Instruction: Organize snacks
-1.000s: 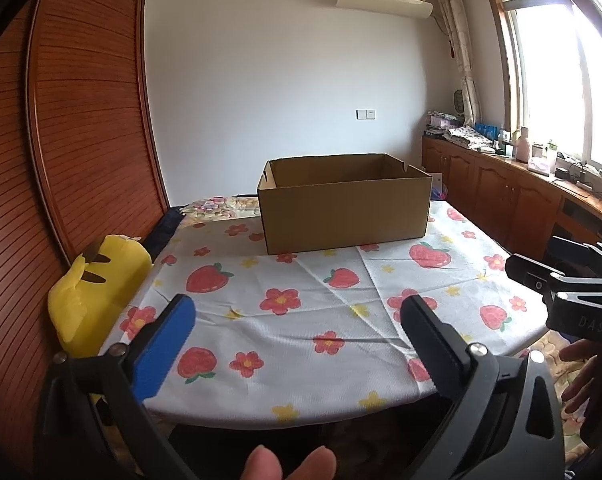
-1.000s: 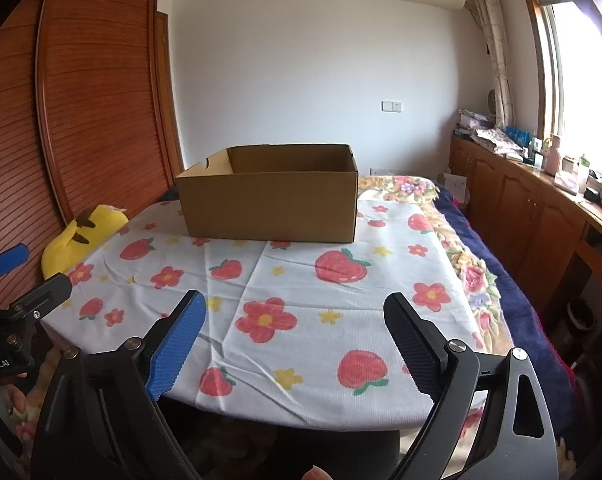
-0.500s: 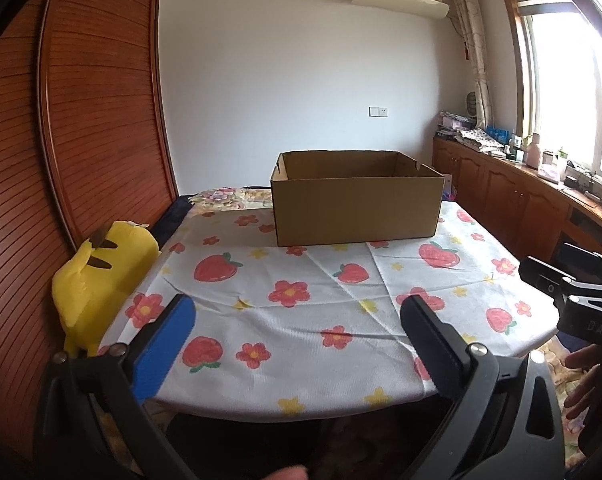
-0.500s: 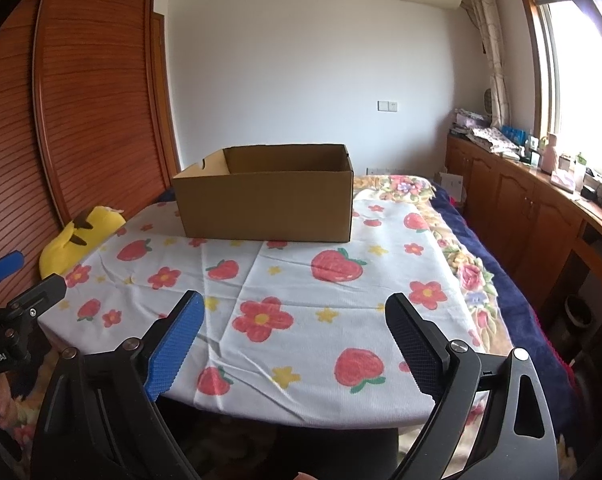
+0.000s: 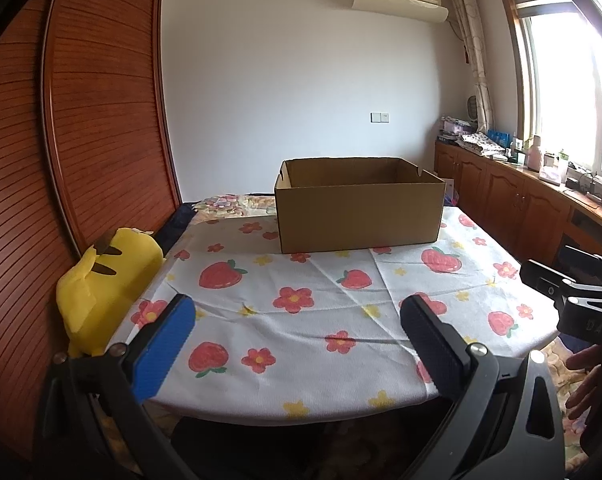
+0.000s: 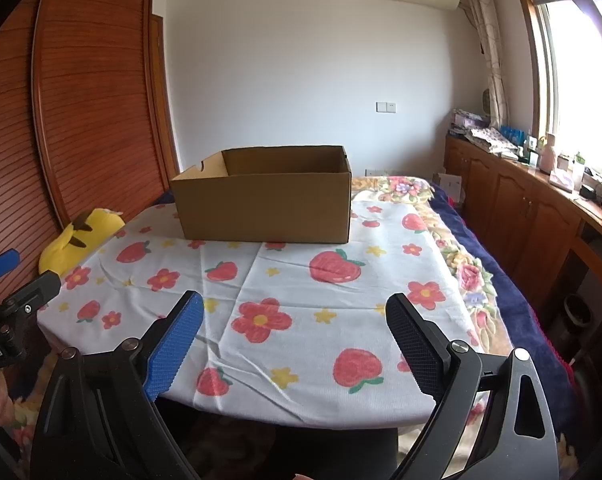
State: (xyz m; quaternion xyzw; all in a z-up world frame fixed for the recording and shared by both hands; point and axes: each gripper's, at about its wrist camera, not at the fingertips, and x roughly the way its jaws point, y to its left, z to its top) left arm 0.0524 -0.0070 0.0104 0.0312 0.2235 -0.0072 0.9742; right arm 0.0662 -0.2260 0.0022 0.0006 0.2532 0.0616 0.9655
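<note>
— Left wrist view first: what do you see from where you stand?

— The left gripper (image 5: 297, 320) hangs at the near edge of the tabletop (image 5: 301, 344), jaws spread wide, nothing between them. One pad is blue, the other black. Past them sits the box (image 5: 359, 216), open at the top, on the far part of the strawberry cloth (image 5: 321, 280).

— Any snacks?

— I can only see the upper inside walls of the box; its floor is hidden behind the near wall, so I cannot tell what lies in it.

— And the right side?

— In the right wrist view the right gripper (image 6: 293, 332) is likewise released and empty, held over the near edge. From there the box (image 6: 265, 196) stands left of centre, well apart from the gripper. A yellow plush (image 6: 81, 236) lies at the left, between the tabletop and the wooden door (image 6: 93, 100), partly hidden by the cloth.

— Hands?

— Only fingers (image 5: 589, 380) at the right border of the left view, cut off, under the other gripper's body. On the sideboard (image 6: 541, 200) by the window small items are too small to name.
</note>
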